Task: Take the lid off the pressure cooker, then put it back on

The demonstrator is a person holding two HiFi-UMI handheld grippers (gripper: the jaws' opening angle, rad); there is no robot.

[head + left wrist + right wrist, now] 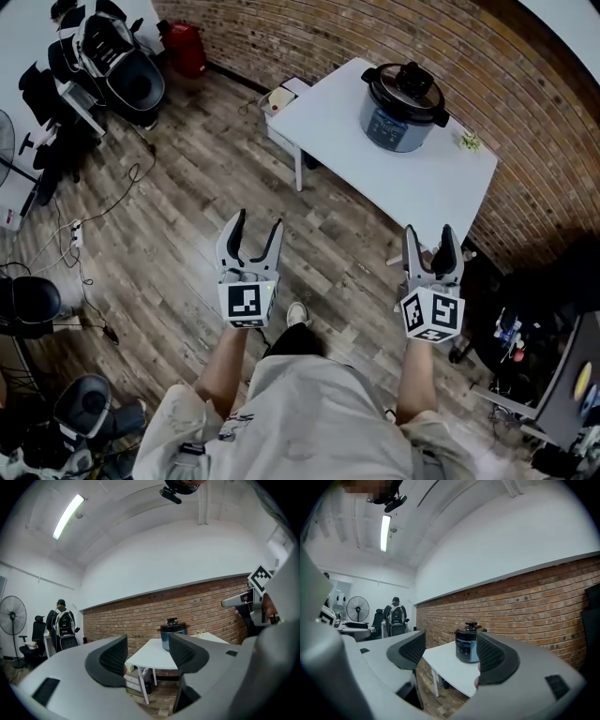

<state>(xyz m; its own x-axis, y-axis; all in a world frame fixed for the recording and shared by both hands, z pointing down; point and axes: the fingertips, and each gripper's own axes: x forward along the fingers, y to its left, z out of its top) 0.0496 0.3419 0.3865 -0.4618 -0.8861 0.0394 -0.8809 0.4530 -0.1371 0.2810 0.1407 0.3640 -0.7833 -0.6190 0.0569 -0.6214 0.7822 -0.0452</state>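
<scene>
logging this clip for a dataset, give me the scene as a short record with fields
cooker: on the table, toward the side by the brick wall
lid: on the cooker, knob up
left gripper: open, empty, over the floor, short of the table
right gripper: open, empty, also short of the table
contact: neither gripper touches the cooker
task stage: lid not yet removed
</scene>
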